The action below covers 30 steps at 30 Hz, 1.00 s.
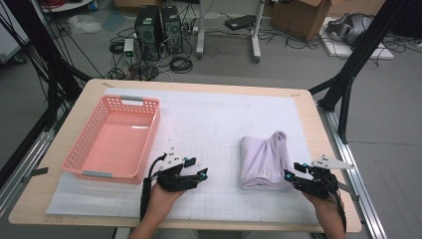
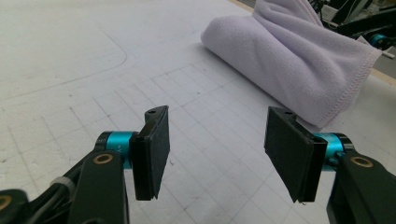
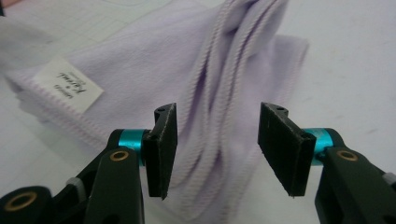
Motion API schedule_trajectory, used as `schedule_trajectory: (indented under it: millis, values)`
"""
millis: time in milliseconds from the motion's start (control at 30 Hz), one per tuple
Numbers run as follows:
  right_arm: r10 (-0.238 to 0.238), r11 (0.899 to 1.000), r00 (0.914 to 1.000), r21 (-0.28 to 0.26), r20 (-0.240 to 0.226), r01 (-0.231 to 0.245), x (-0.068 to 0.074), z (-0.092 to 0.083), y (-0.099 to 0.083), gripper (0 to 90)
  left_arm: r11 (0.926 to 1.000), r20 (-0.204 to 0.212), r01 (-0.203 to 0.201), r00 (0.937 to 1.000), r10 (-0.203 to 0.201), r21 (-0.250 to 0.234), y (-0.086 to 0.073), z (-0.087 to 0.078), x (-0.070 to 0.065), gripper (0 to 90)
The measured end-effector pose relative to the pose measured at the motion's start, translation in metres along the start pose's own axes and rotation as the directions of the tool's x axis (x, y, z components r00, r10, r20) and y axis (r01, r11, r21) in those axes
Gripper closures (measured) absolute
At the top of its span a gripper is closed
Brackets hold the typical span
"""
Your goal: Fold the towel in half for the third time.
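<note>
Two hand-held grippers flank our folded lilac towel on the table; the pink basket waits. Left hand-held gripper: spread, towel ahead. Right hand-held gripper: spread over folds, nothing pinched. Folding looks done; basketing likely remains.

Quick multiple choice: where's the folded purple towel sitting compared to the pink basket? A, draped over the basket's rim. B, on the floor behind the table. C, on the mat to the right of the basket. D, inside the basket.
C: the towel lies on the white mat, well to the right of the basket, which has nothing in it.
</note>
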State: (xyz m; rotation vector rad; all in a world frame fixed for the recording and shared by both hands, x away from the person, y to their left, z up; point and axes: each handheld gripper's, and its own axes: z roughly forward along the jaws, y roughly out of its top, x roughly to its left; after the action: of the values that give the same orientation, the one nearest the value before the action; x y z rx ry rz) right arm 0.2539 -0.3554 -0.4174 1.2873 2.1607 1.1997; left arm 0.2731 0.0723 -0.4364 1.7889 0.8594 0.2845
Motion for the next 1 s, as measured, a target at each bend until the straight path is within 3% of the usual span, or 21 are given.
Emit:
schedule_trajectory:
  millis: [100,133,167,233,400,500,633,767,800,833,900,1000]
  values:
    - [-0.002,0.999,1.0,0.047,-0.002,0.002,0.001,0.008,-0.003,56.7,1.0,0.0,-0.001,1.0,0.001,0.002,-0.001,-0.001,0.0,40.8]
    - [0.019,0.998,0.9998,0.061,-0.007,-0.019,-0.001,0.01,-0.004,63.5,1.0,0.001,-0.002,1.0,0.002,0.003,-0.001,-0.001,0.0,40.7]
    - [0.031,0.997,0.9992,0.077,-0.024,-0.029,-0.002,0.01,-0.005,76.8,1.0,-0.001,0.0,1.0,0.0,0.001,-0.001,-0.001,0.0,40.7]
    - [-0.011,0.998,0.9999,0.068,-0.011,0.012,-0.002,0.007,-0.005,81.9,1.0,-0.005,0.007,1.0,-0.007,-0.004,-0.001,-0.002,0.002,40.7]
    - [-0.035,0.998,0.9957,0.052,0.086,0.031,-0.002,-0.012,0.001,81.8,0.9998,-0.016,0.019,0.9997,-0.019,-0.01,-0.001,-0.005,0.005,40.8]
    - [-0.003,0.998,0.9906,0.062,0.137,-0.006,-0.008,-0.014,-0.006,65.4,0.9998,-0.018,0.017,0.9997,-0.017,-0.008,-0.002,-0.005,0.004,40.8]
    - [-0.021,1.0,0.9935,-0.007,0.112,0.022,-0.002,-0.022,-0.002,66.0,0.9998,-0.016,0.015,0.9997,-0.015,-0.009,-0.003,-0.005,0.004,40.8]
    - [-0.026,0.999,0.998,0.026,0.057,0.025,0.008,-0.008,-0.001,63.7,0.9998,-0.017,0.018,0.9997,-0.018,-0.007,-0.003,-0.005,0.005,40.8]
    - [-0.028,0.999,0.9972,0.049,0.069,0.025,0.009,-0.001,-0.003,63.7,0.9998,-0.016,0.018,0.9997,-0.018,-0.007,-0.004,-0.005,0.005,40.8]
    - [-0.029,0.997,0.996,0.08,0.085,0.022,0.008,0.005,-0.004,65.7,0.9998,-0.016,0.017,0.9997,-0.017,-0.008,-0.004,-0.005,0.005,40.8]
    - [-0.02,0.994,0.997,0.107,0.074,0.012,0.005,0.01,-0.007,81.3,0.9998,-0.015,0.019,0.9997,-0.019,-0.009,-0.004,-0.005,0.005,40.8]
    - [-0.045,0.992,0.9916,0.125,0.121,0.03,0.005,0.003,-0.004,85.8,0.9998,-0.014,0.018,0.9997,-0.018,-0.007,-0.004,-0.005,0.005,40.7]
